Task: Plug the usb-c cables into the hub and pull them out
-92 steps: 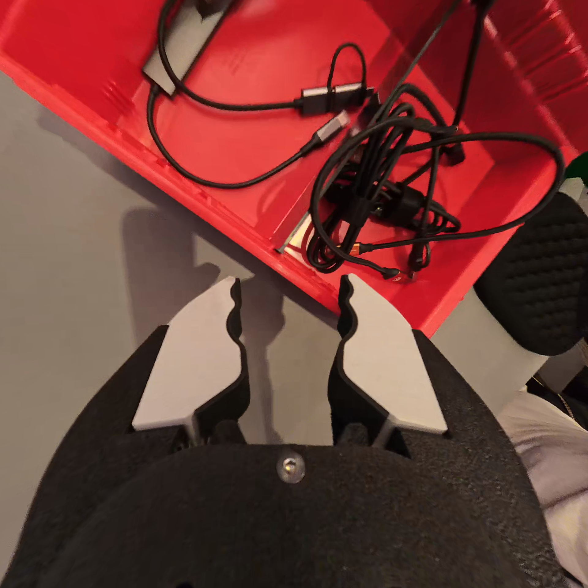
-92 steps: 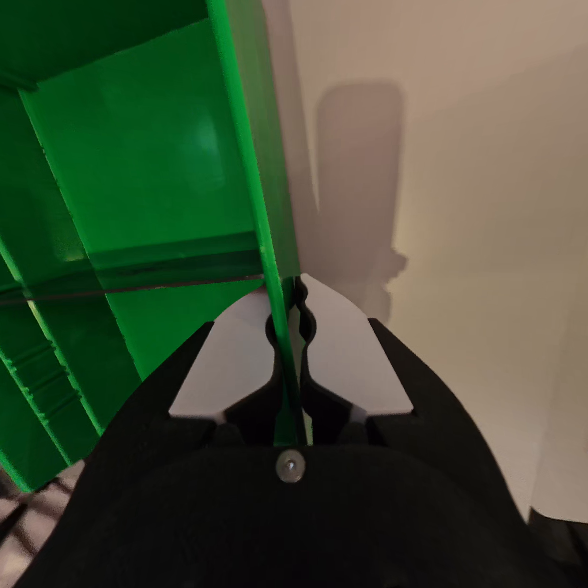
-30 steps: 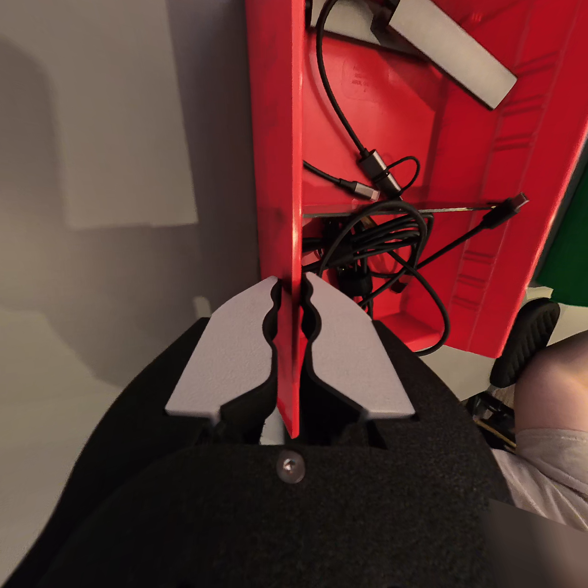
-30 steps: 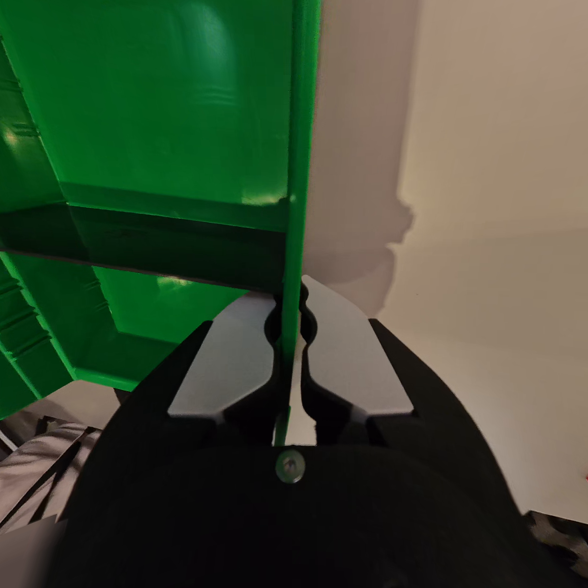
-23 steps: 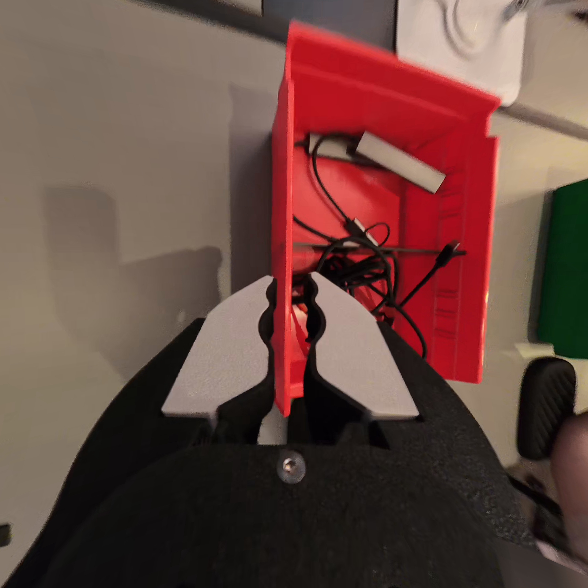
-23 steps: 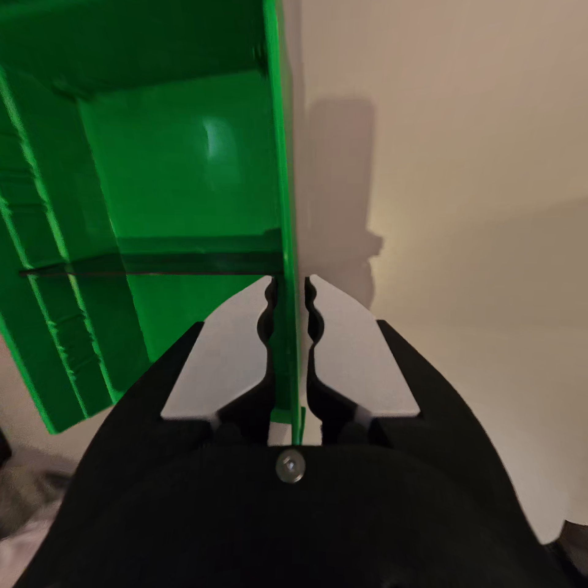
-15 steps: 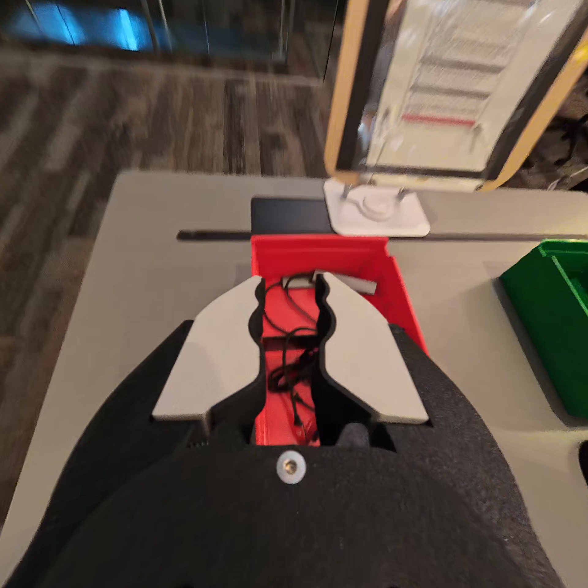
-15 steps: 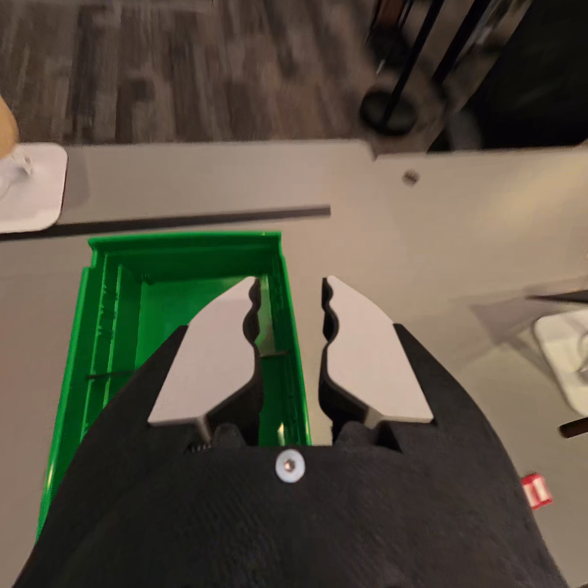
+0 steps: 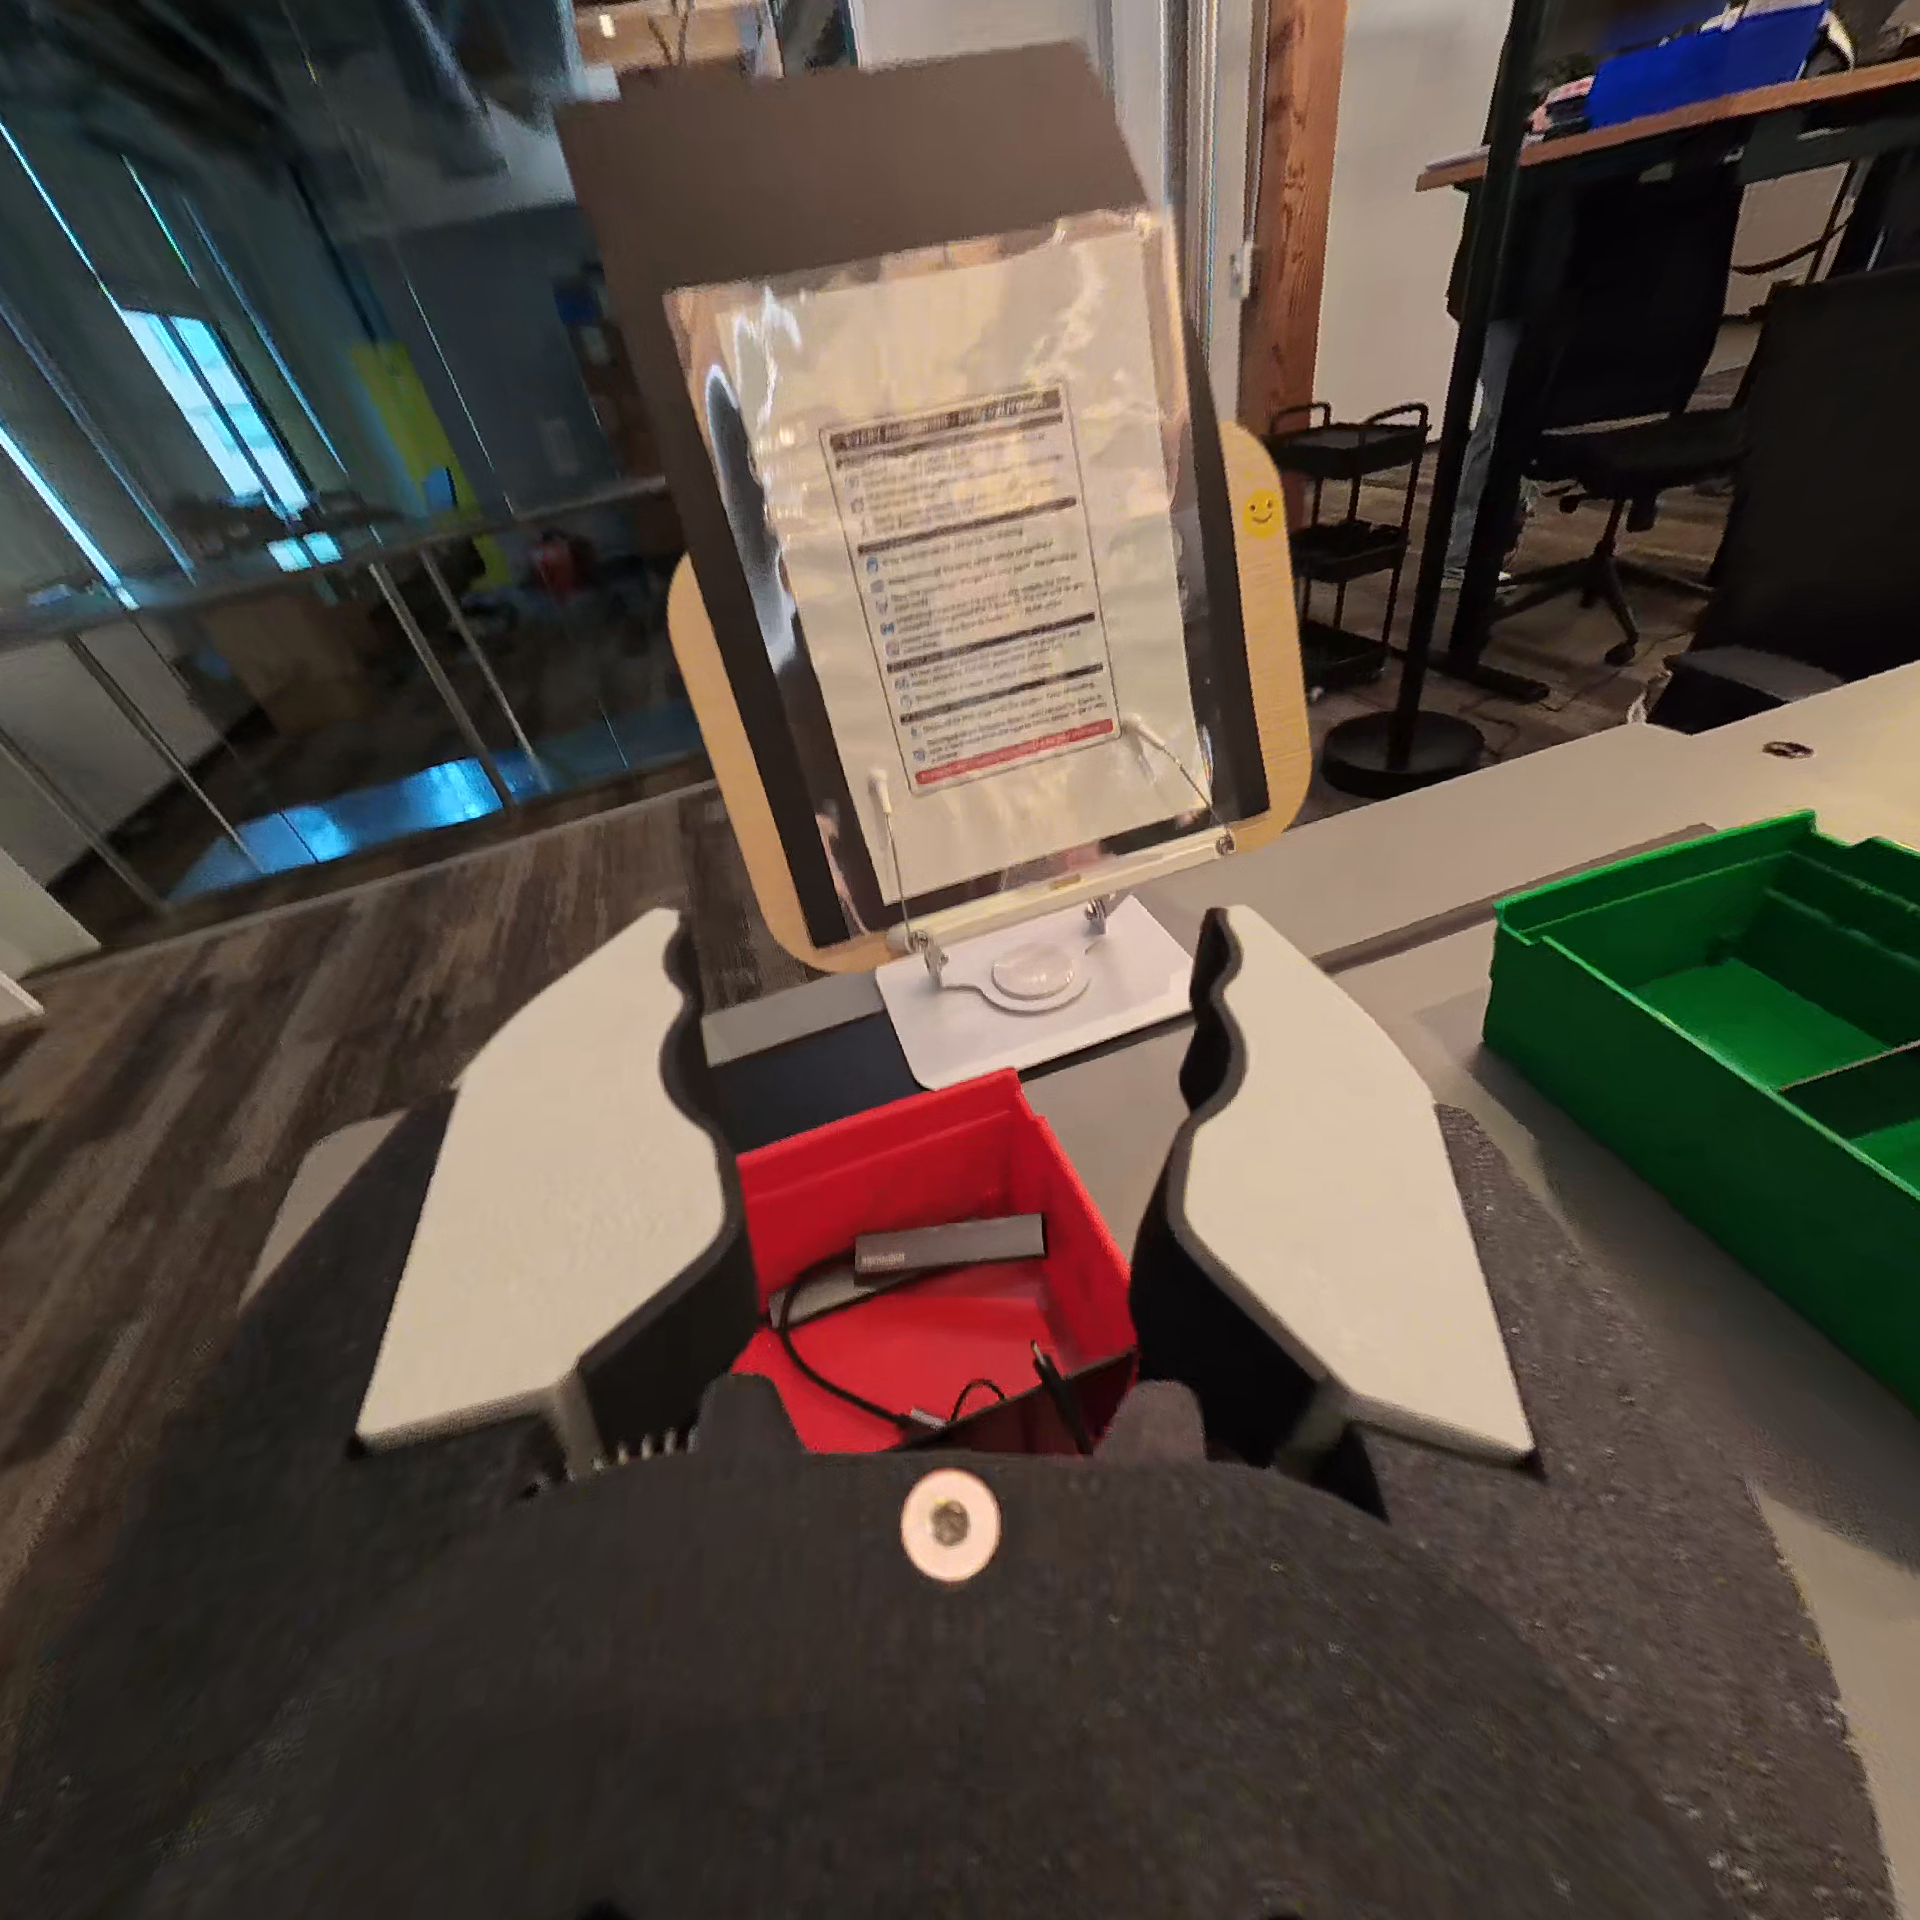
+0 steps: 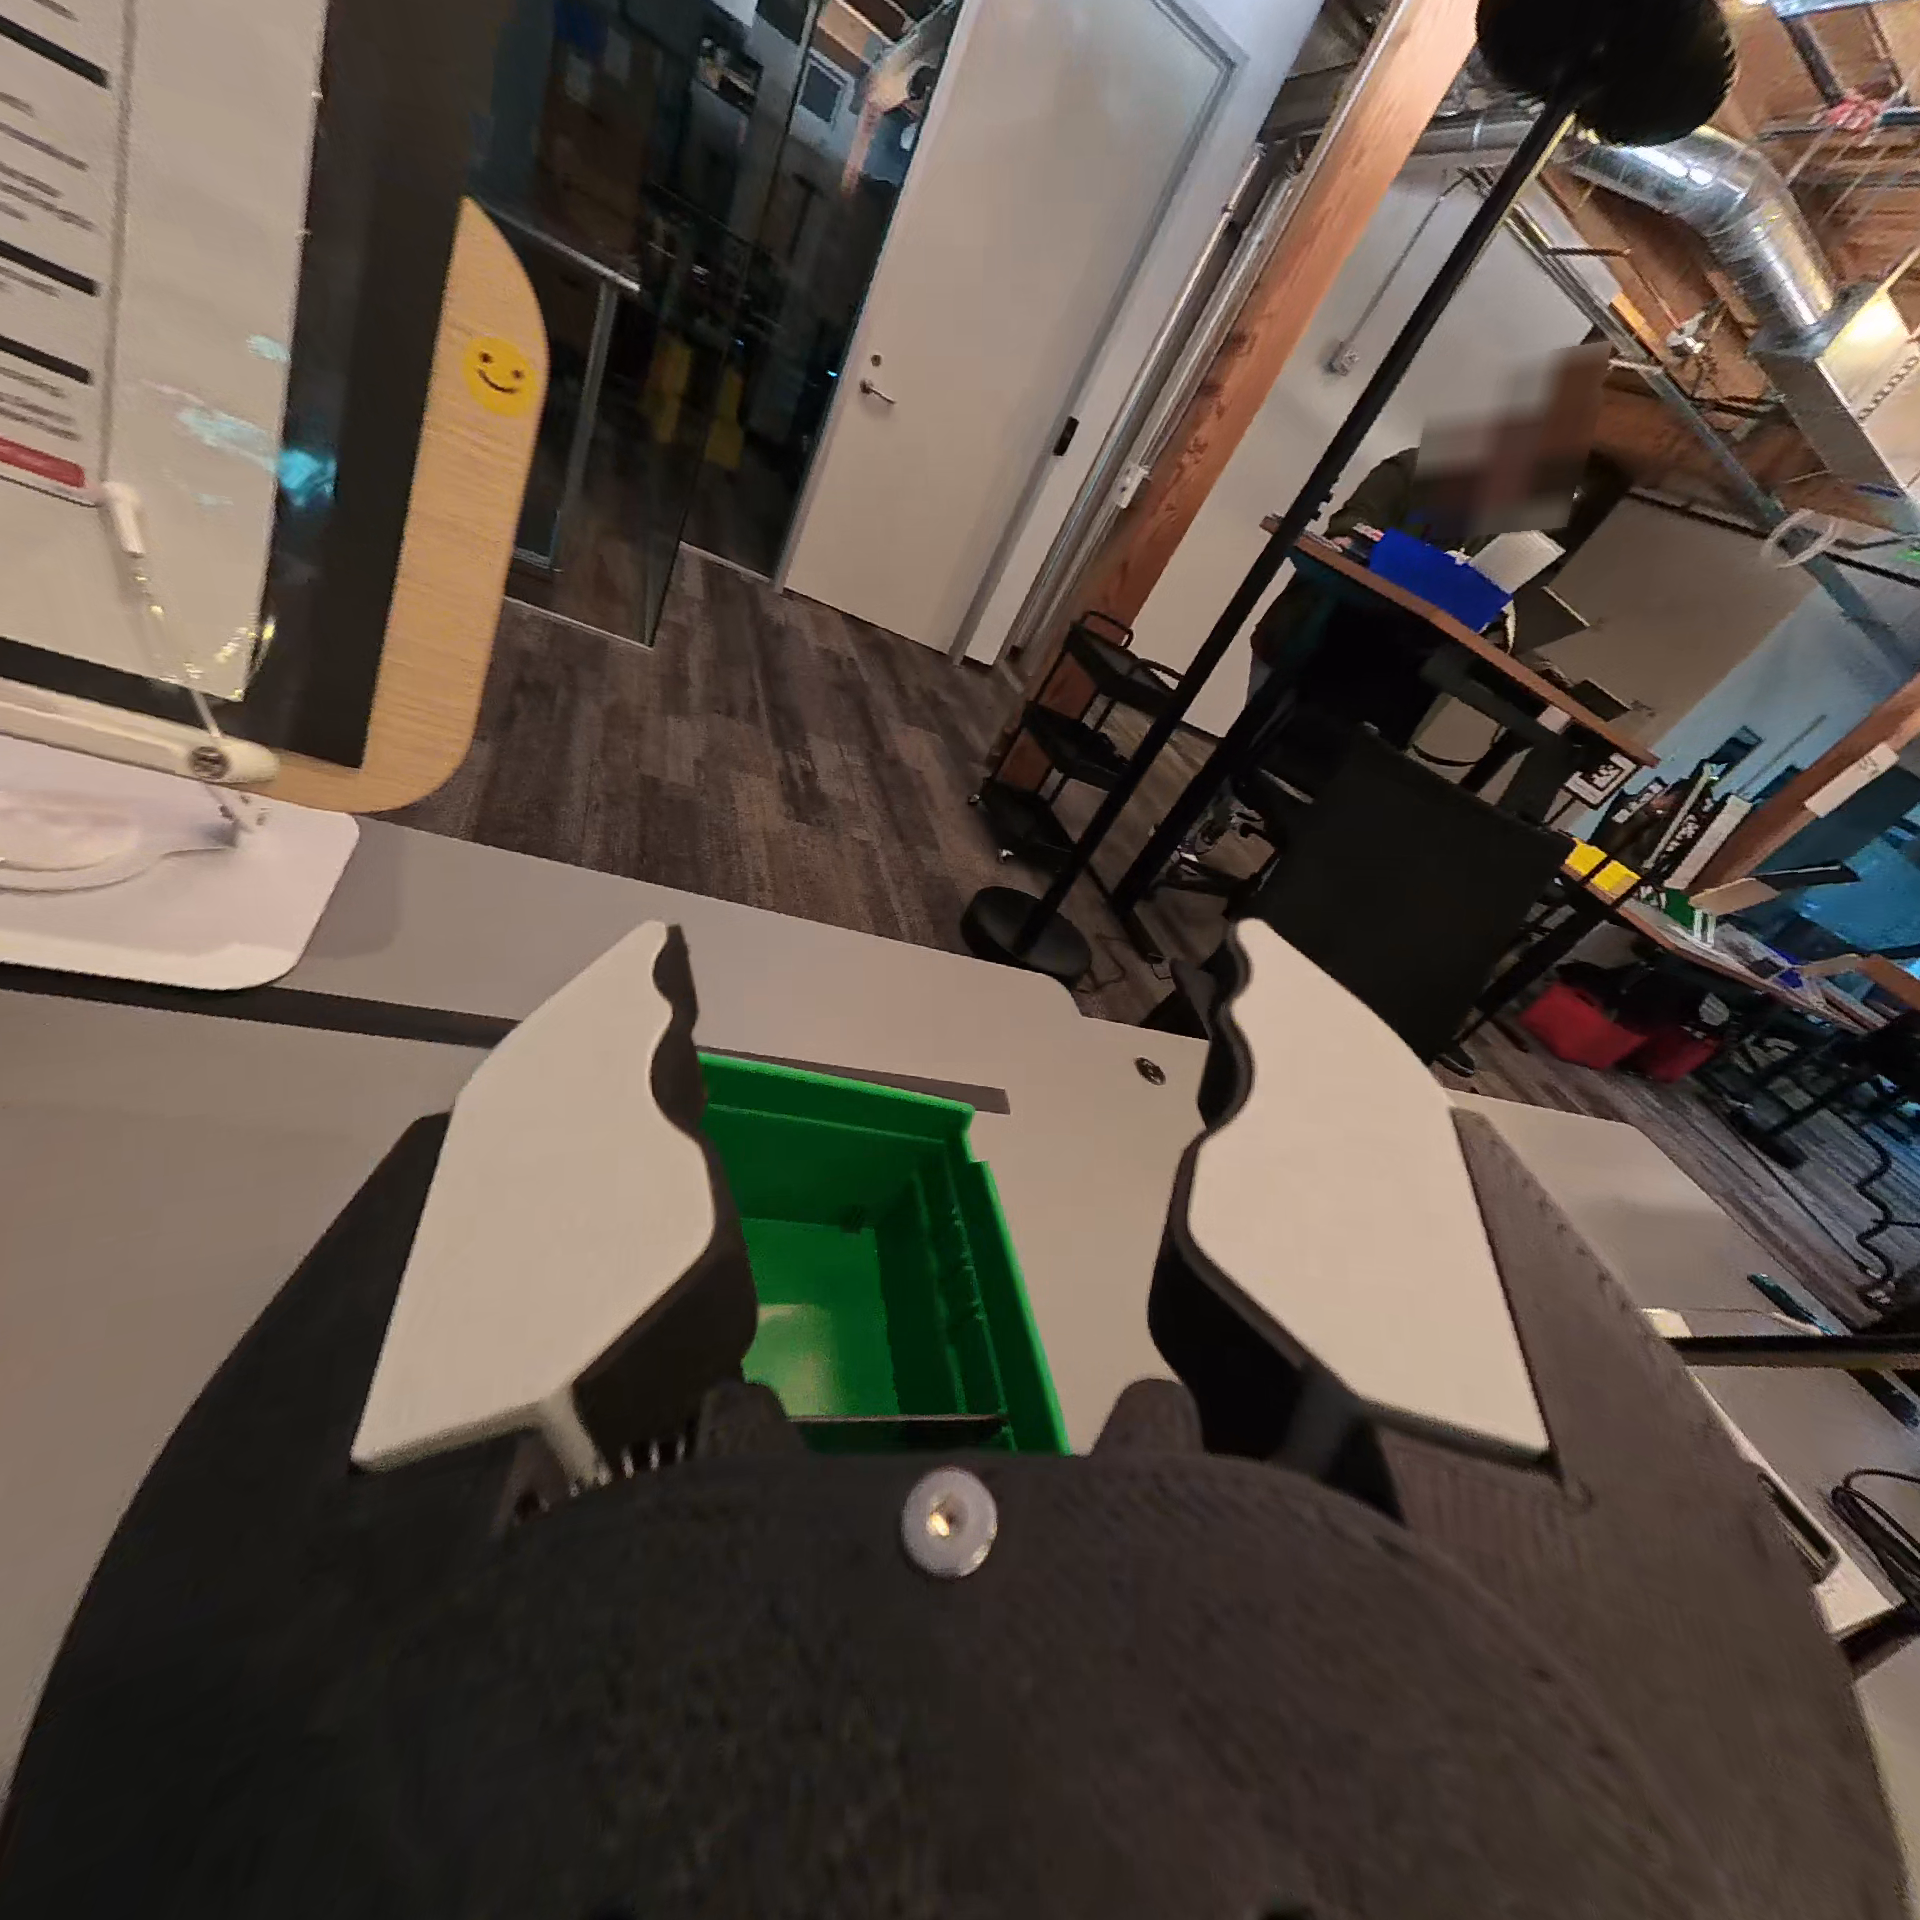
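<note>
Grey table (image 9: 1621, 935) edges lie beyond both spread, empty hand-held grippers (image 9: 940, 977) (image 10: 951, 987).

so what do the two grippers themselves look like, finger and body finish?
Both match. The left gripper and right gripper each have two flat light-grey fingers with black wavy-edged inner pads, set on a broad black body with a rough, grainy surface. A silver screw sits centred on each body. No cables, markings or sleeves show.

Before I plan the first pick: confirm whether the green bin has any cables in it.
No: in the right wrist view the green bin shows only bare floor and a divider between the open fingers.
</note>
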